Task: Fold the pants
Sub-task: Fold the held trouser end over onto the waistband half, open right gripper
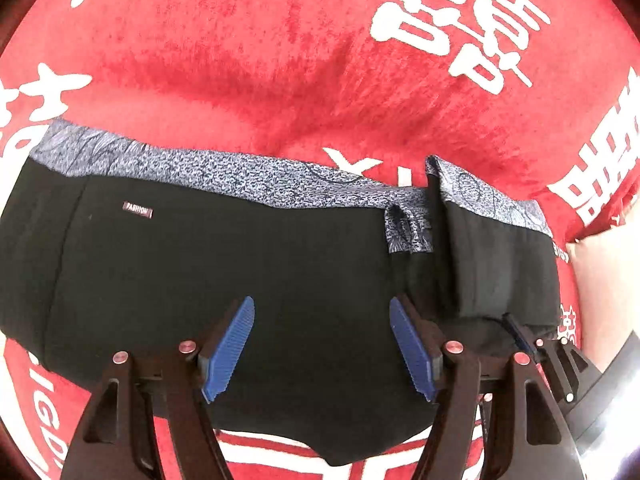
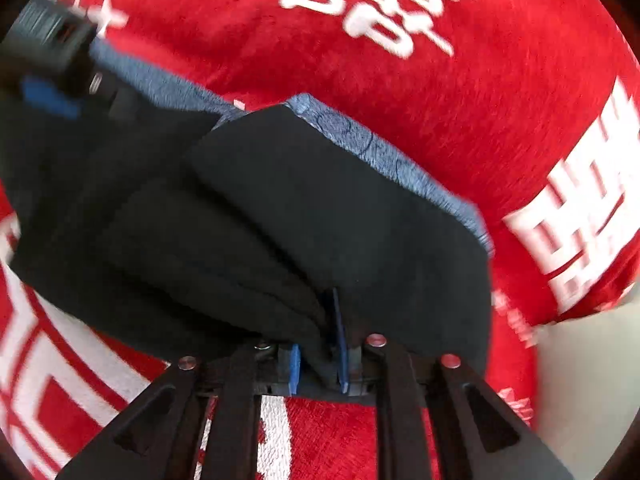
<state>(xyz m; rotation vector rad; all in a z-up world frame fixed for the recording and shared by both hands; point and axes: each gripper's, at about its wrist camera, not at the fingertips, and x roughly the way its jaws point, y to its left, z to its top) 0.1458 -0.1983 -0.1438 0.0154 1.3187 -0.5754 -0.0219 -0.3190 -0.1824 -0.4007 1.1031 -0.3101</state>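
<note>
Blue pads (image 1: 228,354) of left claw (image 1: 322,350) spread wide, empty, above black pants (image 1: 240,264). Right claw (image 2: 318,354) pinches a fold of pants. Pants lie on red cloth (image 1: 248,72) with white lettering.

A domestic setting is suggested, most likely a home, though the room itself cannot be told. Almost the whole view is filled by a red plush cloth (image 1: 248,64), on which large white Chinese characters (image 1: 452,20) of the double-happiness kind are printed, as found on household blankets or bed covers. White key-pattern borders (image 2: 52,384) are seen along its near edge. A pale surface (image 1: 608,280) is glimpsed past the cloth's right edge; whether it is floor, wall or furniture cannot be made out.
</note>
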